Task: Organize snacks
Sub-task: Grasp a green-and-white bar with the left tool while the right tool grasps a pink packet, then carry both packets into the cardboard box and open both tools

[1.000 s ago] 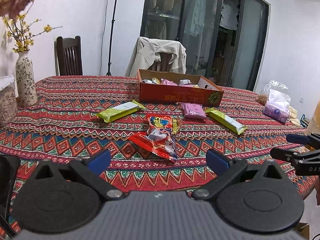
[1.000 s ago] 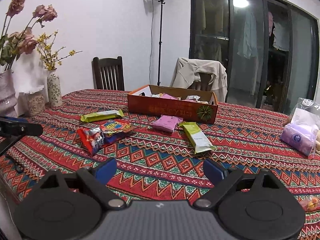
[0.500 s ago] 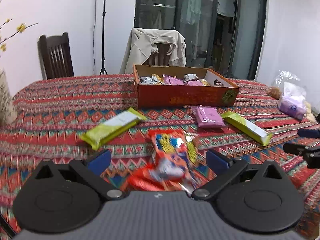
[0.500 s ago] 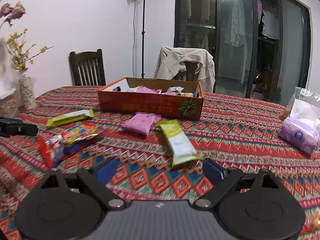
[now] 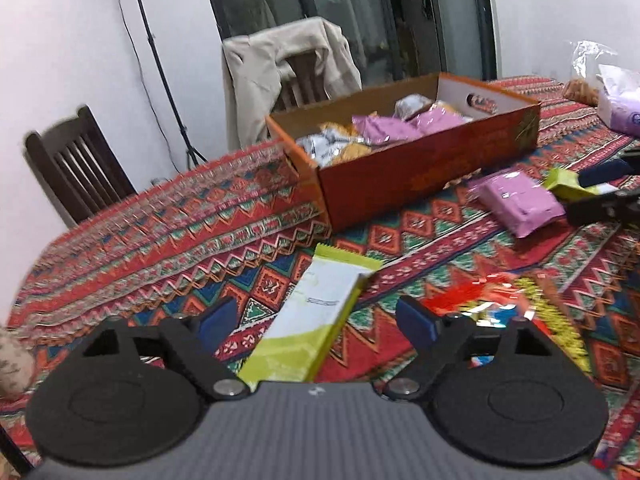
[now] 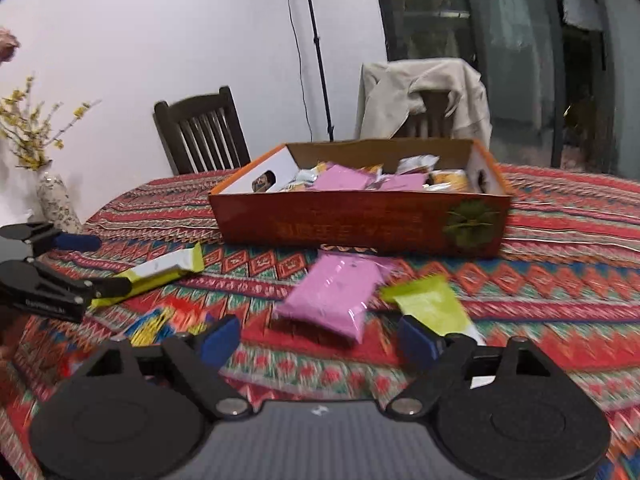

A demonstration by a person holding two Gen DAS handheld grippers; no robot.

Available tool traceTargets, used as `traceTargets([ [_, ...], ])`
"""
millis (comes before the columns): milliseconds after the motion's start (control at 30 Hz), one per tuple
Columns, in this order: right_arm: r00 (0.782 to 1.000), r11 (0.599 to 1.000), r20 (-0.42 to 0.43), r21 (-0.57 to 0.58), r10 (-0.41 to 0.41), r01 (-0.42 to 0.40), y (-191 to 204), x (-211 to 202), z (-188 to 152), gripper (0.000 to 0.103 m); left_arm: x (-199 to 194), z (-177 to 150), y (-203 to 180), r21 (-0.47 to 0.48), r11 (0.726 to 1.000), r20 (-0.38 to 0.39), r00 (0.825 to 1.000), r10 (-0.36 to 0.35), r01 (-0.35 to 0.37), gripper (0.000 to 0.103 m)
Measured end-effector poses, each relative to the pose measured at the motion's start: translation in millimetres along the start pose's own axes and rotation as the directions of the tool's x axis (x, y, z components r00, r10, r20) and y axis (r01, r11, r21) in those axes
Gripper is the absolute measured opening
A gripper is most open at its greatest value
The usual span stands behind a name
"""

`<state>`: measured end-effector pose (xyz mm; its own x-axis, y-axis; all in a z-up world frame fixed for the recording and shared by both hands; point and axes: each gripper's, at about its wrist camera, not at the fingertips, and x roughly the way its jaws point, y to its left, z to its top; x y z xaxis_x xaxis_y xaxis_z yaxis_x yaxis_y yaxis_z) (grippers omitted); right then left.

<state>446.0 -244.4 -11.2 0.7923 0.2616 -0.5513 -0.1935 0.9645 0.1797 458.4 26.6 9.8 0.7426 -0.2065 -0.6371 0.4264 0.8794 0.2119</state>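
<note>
An orange cardboard box [image 5: 420,168] [image 6: 360,228] holding several snack packets stands on the patterned tablecloth. My left gripper [image 5: 316,320] is low over a green-and-white snack bar [image 5: 312,320], which lies between its blue pads. The jaws are closing, with the pads clear of the bar. A red packet [image 5: 500,308] lies just to its right. My right gripper [image 6: 320,340] hangs over the near end of a pink packet [image 6: 332,296]. Its jaws are closing too, with no pad touching the packet. A second green bar [image 6: 432,304] lies by its right finger.
A dark wooden chair [image 6: 200,132] and a chair draped with a beige jacket [image 6: 424,96] stand behind the table. A vase with yellow flowers [image 6: 56,200] is at the far left. A plastic bag with a purple pack [image 5: 620,104] sits at the far right.
Both grippers have moved forward and down toward the loose snacks. The left one has rolled and now straddles the green bar; the right one has reached the pink packet. Both jaws have narrowed slightly.
</note>
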Motion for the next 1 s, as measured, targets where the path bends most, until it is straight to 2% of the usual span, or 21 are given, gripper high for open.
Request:
traceTargets([
  [133,1.000,1.000,-0.022,-0.006,-0.015,0.015,5,41,14,0.084,32,-4,18,-0.032,0.999,-0.084,0.996,-0.027,0.024,0.079],
  [233,0.999,0.999,-0.035,-0.011,-0.038,0.038,4,58,15,0.084,37,-10,32,-0.097,0.992,-0.080,0.993,-0.083,0.075,0.078],
  [300,0.998,0.999,-0.045,-0.022,-0.050,0.049,4,67,14,0.081,38,-11,37,-0.138,0.984,-0.081,0.989,-0.122,0.110,0.060],
  [333,0.997,0.998,-0.052,-0.033,-0.061,0.059,4,71,12,0.076,37,-12,40,-0.158,0.979,-0.074,0.987,-0.144,0.131,0.055],
  [367,0.996,0.997,-0.058,-0.037,-0.067,0.065,4,73,10,0.072,35,-13,40,-0.164,0.978,-0.066,0.988,-0.139,0.126,0.042],
  [400,0.996,0.997,-0.044,-0.045,-0.072,0.070,4,72,9,0.067,32,-15,38,-0.164,0.980,-0.063,0.990,-0.128,0.116,0.039],
  [500,0.998,0.997,-0.043,-0.053,-0.052,0.050,7,69,7,0.061,21,-21,33,-0.202,0.976,-0.069,0.993,-0.101,0.085,0.037],
  [600,0.998,0.996,-0.045,-0.081,-0.034,0.031,17,63,4,0.060,3,-28,28,-0.272,0.960,-0.054,0.996,-0.077,0.059,0.036],
  [700,0.999,0.994,-0.034,-0.113,-0.007,0.003,31,46,2,0.060,-31,-32,18,-0.307,0.951,-0.020,0.999,-0.043,0.035,0.036],
  [767,1.000,0.990,-0.020,-0.143,0.011,-0.013,40,24,-3,0.060,-62,-36,7,-0.327,0.944,0.016,0.999,-0.040,0.043,0.036],
  [867,0.998,0.990,-0.012,-0.132,0.056,-0.057,48,-14,-17,0.060,-106,-46,-15,-0.357,0.933,0.058,0.998,-0.035,0.054,0.036],
  [1000,0.998,0.991,-0.001,-0.113,0.069,-0.069,51,-72,-50,0.060,-149,-68,-51,-0.435,0.895,0.097,0.993,-0.063,0.099,0.036],
])
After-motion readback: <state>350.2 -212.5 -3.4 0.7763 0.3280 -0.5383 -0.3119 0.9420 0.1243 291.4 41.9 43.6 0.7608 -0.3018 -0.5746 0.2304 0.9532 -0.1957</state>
